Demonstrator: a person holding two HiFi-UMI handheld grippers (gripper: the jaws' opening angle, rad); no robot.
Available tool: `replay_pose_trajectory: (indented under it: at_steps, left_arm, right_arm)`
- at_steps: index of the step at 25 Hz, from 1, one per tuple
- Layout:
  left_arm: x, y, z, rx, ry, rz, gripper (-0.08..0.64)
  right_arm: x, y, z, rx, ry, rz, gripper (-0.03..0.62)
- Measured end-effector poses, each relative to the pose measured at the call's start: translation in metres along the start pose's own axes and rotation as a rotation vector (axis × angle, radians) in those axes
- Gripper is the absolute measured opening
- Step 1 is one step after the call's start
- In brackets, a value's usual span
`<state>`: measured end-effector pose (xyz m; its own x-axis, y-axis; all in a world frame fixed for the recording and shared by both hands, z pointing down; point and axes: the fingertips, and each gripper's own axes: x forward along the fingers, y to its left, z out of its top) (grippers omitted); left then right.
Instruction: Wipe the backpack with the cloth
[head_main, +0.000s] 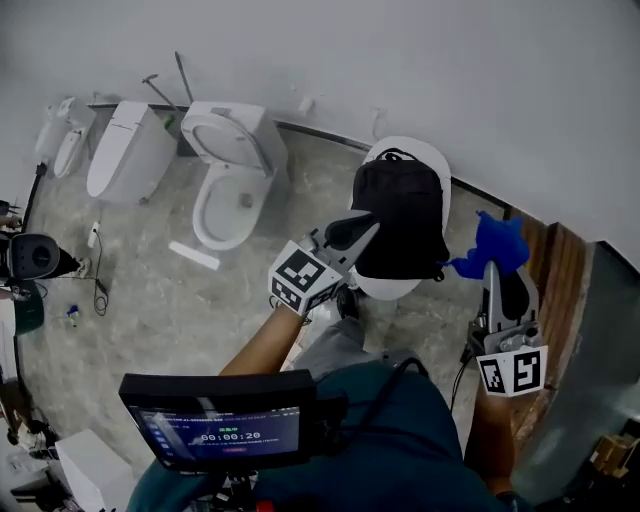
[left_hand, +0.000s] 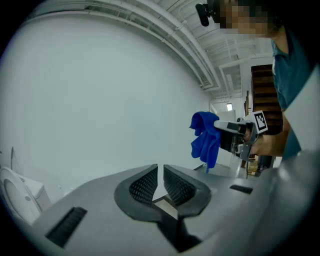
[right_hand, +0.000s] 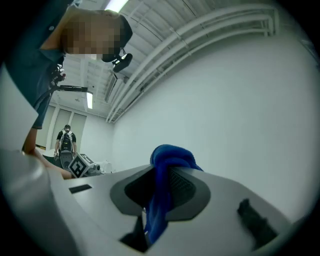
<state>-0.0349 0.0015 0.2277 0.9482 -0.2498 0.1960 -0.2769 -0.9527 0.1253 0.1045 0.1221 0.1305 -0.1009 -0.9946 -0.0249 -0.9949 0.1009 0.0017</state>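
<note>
The black backpack (head_main: 400, 215) lies on a white oval seat (head_main: 428, 158) on the floor below me. My left gripper (head_main: 372, 228) is raised in front of the backpack's left side; in the left gripper view its jaws (left_hand: 160, 171) stand together with only a thin slit and nothing between them. To the right, my right gripper (head_main: 493, 268) is shut on a bunched blue cloth (head_main: 495, 243), held up in the air apart from the backpack. In the right gripper view the cloth (right_hand: 170, 156) fills the gap between the pads and hangs down. The left gripper view also catches that cloth (left_hand: 205, 137).
An open white toilet (head_main: 232, 170) and a closed one (head_main: 125, 150) stand at the left by the wall. A wooden panel (head_main: 560, 270) is at the right. A camera (head_main: 35, 255) sits at the left edge, a small monitor (head_main: 220, 420) at my chest. Someone stands far off (right_hand: 66, 142).
</note>
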Motion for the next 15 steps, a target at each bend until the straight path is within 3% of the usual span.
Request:
replay_pose_trajectory:
  at_steps: [7,15]
  left_arm:
    - [-0.092,-0.078,0.019,0.024,-0.055,0.099,0.043]
    - [-0.179,-0.204,0.003,0.051,-0.098,0.151,0.041]
  right_arm:
    - [-0.113,0.042,0.062,-0.045,-0.093,-0.005,0.06]
    - [-0.254,0.093,0.072,-0.075,-0.077,-0.019,0.061]
